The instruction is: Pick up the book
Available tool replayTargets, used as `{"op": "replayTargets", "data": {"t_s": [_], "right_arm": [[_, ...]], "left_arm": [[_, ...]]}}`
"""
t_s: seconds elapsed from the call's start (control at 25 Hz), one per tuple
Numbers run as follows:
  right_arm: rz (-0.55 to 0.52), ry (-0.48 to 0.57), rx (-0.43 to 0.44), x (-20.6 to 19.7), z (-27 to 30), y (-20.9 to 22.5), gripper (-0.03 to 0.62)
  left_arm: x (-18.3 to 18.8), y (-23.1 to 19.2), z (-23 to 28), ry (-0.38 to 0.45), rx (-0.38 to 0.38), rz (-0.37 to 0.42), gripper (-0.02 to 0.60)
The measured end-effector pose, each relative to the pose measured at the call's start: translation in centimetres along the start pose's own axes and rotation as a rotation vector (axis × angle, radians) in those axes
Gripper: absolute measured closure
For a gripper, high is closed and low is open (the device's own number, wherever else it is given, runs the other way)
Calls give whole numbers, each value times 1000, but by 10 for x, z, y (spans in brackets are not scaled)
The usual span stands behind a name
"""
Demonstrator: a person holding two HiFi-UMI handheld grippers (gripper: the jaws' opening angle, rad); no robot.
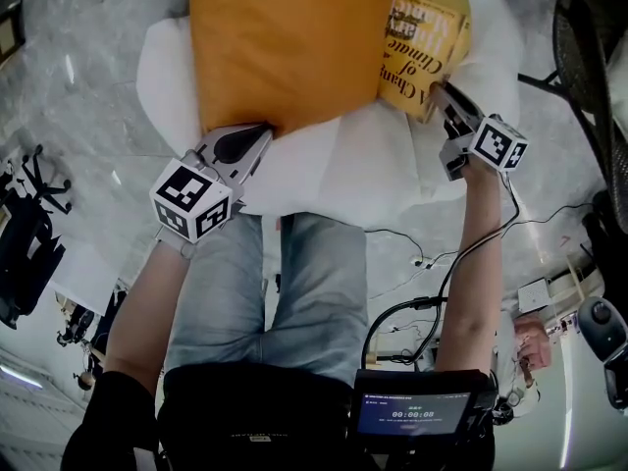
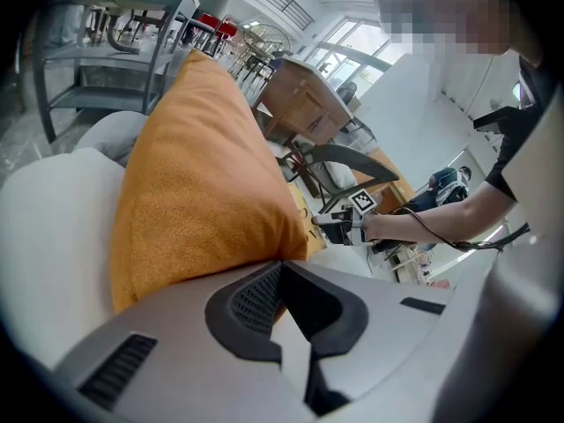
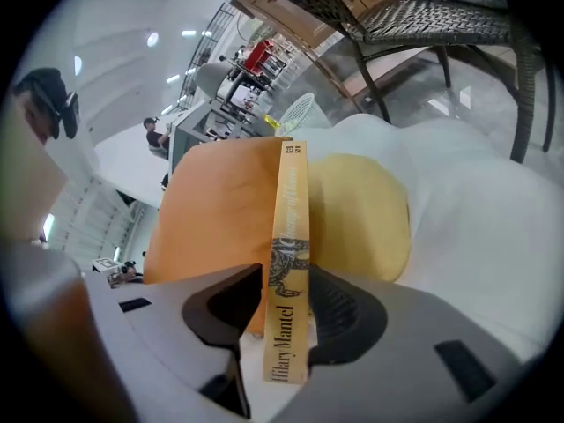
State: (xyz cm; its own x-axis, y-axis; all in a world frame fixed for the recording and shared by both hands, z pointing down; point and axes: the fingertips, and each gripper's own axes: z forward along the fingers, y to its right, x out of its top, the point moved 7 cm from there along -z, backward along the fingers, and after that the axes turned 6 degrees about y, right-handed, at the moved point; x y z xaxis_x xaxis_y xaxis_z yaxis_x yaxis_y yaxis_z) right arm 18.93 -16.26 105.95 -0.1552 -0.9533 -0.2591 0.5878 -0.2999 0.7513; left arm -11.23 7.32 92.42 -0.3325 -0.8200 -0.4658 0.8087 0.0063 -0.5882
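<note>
1 book (image 3: 289, 236), on edge, spine twd camera, sits btwn the right gripper (image 1: 444, 94) jaws, which are clenched on it. It stands btwn 2 cushions: orange cushion (image 1: 285, 37) on one side, yellow cushion (image 3: 361, 214) behind. Left gripper (image 1: 257, 135) is clamped on the orange cushion's lower edge. All over 1 white seat (image 1: 343, 165).

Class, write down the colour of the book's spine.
Pale tan book spine, black lettering; clearest in the right gripper view.
</note>
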Motion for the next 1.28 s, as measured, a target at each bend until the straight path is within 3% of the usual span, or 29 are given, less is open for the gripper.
{"op": "replayTargets", "data": {"t_s": [0.16, 0.28, 0.6, 1.0, 1.28], "right_arm": [[-72, -90, 44, -5, 14, -10, 411], [-95, -84, 25, -9, 29, -20, 403], [-258, -147, -211, -36, 64, -34, 398], [-178, -100, -376, -53, 72, -55, 428], [-214, -94, -469, -51, 63, -76, 433]], "left_arm": [[-1, 5, 12, 4, 1, 4, 568], [-1, 6, 14, 6, 1, 7, 568], [-2, -2, -2, 14, -6, 6, 568], [1, -8, -19, -58, -117, -55, 568], [8, 2, -26, -164, -216, 26, 568]]}}
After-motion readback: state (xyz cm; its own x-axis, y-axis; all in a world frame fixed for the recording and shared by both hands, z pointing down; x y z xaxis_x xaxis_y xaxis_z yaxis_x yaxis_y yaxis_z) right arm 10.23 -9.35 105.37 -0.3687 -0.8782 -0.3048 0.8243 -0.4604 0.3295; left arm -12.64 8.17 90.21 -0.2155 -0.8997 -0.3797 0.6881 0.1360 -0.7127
